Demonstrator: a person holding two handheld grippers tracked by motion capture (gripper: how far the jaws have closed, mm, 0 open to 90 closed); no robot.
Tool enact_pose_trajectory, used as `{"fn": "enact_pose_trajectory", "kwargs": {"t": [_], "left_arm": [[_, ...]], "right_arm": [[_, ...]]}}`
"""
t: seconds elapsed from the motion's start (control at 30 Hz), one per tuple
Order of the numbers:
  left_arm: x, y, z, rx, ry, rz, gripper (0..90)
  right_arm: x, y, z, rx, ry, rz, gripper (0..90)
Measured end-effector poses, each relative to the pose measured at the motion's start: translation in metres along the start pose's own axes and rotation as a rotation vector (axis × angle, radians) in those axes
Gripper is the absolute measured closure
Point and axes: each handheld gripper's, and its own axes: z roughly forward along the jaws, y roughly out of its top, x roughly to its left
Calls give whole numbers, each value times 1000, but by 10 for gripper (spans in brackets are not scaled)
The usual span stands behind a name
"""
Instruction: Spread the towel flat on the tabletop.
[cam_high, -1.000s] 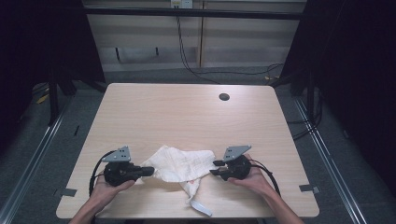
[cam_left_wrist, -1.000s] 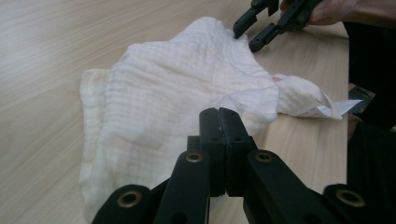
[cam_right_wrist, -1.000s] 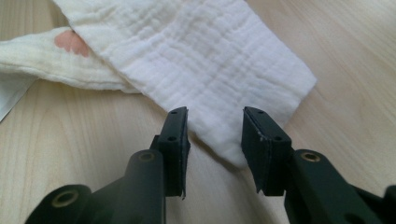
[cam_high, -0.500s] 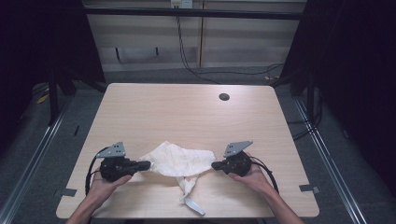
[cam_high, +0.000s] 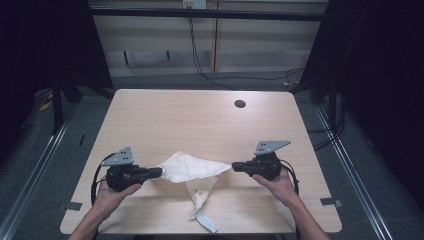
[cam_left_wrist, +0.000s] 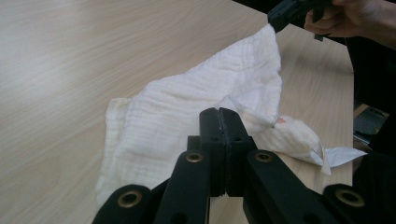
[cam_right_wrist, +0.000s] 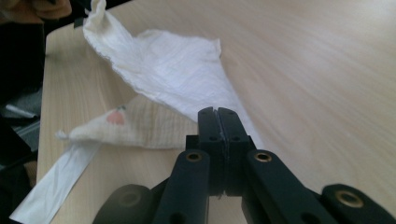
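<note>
A white crinkled cloth (cam_high: 192, 167) is stretched between my two grippers near the front of the wooden table (cam_high: 200, 120). My left gripper (cam_high: 160, 172) is shut on the cloth's left corner; in the left gripper view its jaws (cam_left_wrist: 219, 112) stand pressed together with the cloth (cam_left_wrist: 187, 102) spreading away from them. My right gripper (cam_high: 234, 166) is shut on the right corner and holds it slightly off the table. In the right gripper view its jaws (cam_right_wrist: 217, 112) are together over the cloth (cam_right_wrist: 173, 70). A fold with a white ribbon (cam_high: 202, 217) trails toward the front edge.
A dark round hole (cam_high: 240, 104) sits in the table's far right part. Beyond the table's sides lie metal floor rails (cam_high: 40, 155) and cables (cam_high: 210, 75). Bare wood lies behind the cloth.
The right gripper has risen and drawn to the right with the cloth's corner. The bunched cloth is now pulled out into a taut span. The left gripper has stayed put.
</note>
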Motion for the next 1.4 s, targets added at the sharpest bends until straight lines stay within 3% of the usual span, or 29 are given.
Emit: {"fn": "enact_pose_trajectory", "kwargs": {"t": [0.17,0.27,0.33,0.43,0.5,0.73,0.9,1.07,1.27,1.33,1.4], "left_arm": [[-3,12,-3,-20,4,18,897],[-3,22,-7,-53,3,18,897],[-2,28,-10,-80,9,23,898],[-1,33,-16,-150,2,-2,897],[-3,37,-15,-128,24,17,897],[-7,55,-17,-141,41,58,898],[-7,66,-21,-156,37,72,897],[-11,79,-31,-195,49,85,898],[-22,100,-50,-245,56,135,898],[-26,107,-59,-262,81,167,898],[-29,112,-66,-275,81,173,898]], "right_arm": [[-2,17,-15,-75,-2,12,894],[-5,29,-21,-92,-17,20,894],[-7,36,-27,-109,-11,36,894],[-8,47,-36,-128,-16,34,894],[-9,53,-41,-135,-10,27,894],[-11,68,-50,-158,-25,16,894],[-9,78,-62,-207,-33,10,894],[-3,86,-70,-204,-46,-5,894],[10,101,-87,-226,-53,-40,894],[16,107,-93,-233,-55,-59,894],[22,112,-99,-239,-50,-74,894]]}}
